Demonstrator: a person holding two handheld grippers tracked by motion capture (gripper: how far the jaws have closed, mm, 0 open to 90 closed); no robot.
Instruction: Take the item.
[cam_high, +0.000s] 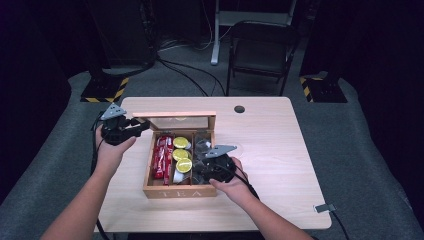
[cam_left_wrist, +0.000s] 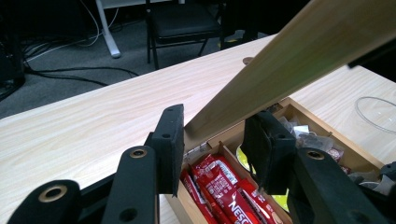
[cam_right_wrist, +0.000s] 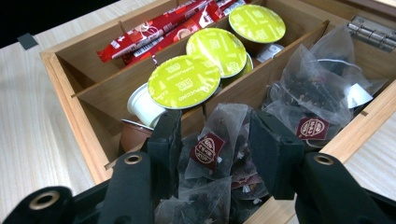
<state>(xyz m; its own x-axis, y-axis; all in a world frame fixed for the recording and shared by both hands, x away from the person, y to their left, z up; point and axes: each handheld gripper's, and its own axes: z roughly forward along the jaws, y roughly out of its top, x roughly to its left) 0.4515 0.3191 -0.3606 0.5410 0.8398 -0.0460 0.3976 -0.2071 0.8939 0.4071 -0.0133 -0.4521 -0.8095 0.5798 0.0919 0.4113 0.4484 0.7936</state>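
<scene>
From above, the tea box (cam_high: 180, 190) sat near the bench's (cam_high: 280, 150) front edge. The left gripper (cam_high: 142, 125) clamped the raised lid's (cam_high: 175, 114) corner. In the left gripper view, the lid (cam_left_wrist: 289, 65) stood pinched between its jaws. In the right gripper view, the jaws stood apart around a tea bag (cam_right_wrist: 212, 144) in the box's end compartment.

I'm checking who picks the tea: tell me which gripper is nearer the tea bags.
Right. The right gripper is down in the box's right compartment with a tea bag between its jaws. The left gripper is at the far left corner, shut on the lid.
</scene>
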